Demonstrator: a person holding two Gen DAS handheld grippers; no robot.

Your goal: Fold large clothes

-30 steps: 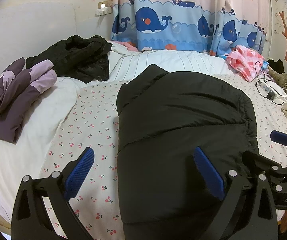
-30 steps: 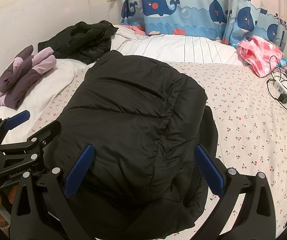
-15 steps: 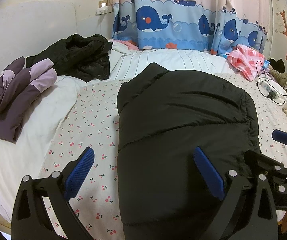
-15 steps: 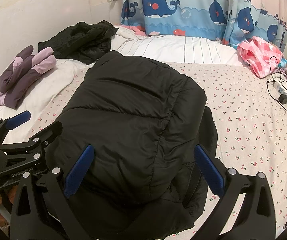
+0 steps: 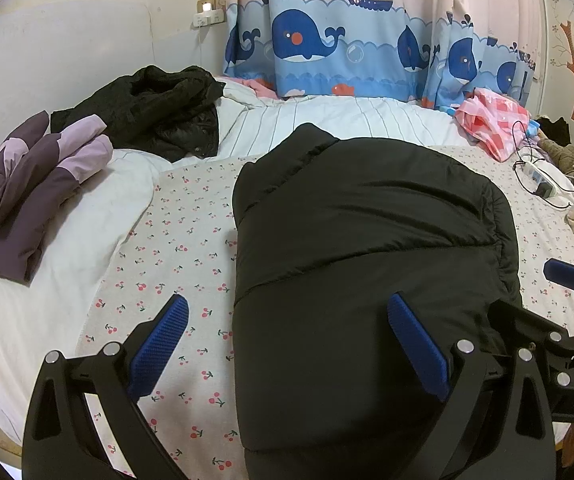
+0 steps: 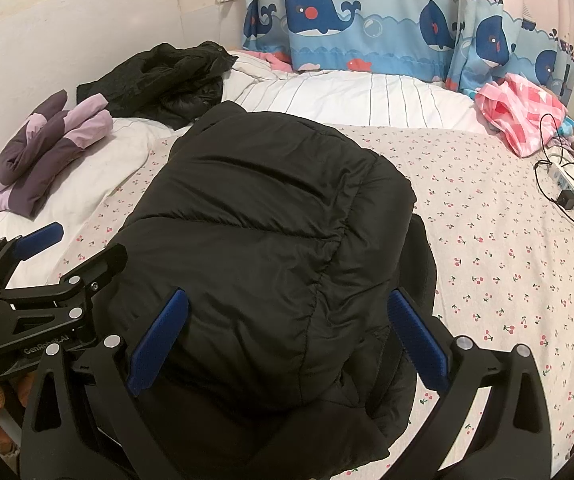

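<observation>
Unmoved: folded black jacket (image 5: 367, 240), bed (image 5: 183, 240)

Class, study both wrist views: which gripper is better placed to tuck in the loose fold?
Probably the right gripper: it is open, with the black puffer jacket's loose fold beside its right finger; the left gripper straddles the tidy edge.

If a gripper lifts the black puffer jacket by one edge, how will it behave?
The black puffer jacket would probably sag and unfold, since it lies in soft, rounded folds. Its quilted, puffy panels suggest it is light for its bulk. The smooth, faintly shiny shell may slip between the pads, so a deep bite seems wiser.
</observation>
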